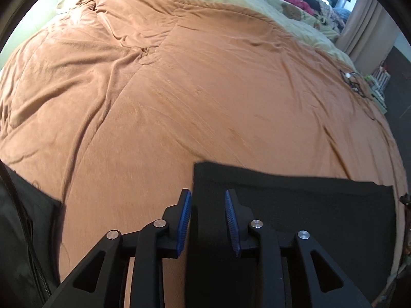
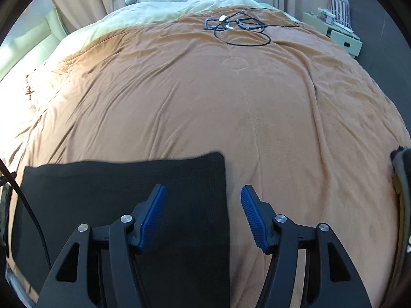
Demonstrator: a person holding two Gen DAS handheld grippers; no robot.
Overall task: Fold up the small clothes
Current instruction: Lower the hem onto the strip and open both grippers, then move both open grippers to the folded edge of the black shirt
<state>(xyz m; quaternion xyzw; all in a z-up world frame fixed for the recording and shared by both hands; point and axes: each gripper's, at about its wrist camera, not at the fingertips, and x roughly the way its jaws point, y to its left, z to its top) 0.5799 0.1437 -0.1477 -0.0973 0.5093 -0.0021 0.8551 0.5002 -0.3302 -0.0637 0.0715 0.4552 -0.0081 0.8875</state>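
An orange blanket (image 2: 205, 107) covers the bed. At its near edge lies the black garment (image 2: 123, 205), flat and squared, at 6 o'clock in both views. The left gripper (image 1: 208, 195) hangs released over the garment's left edge; the right gripper (image 2: 203, 190), also released, straddles its right edge. For a clean fold, I judge both should pinch matching corners and lift evenly.

Matt black waffle-knit cloth (image 2: 123, 205) lies on a soft, velvety orange blanket (image 2: 205, 102), faintly creased.
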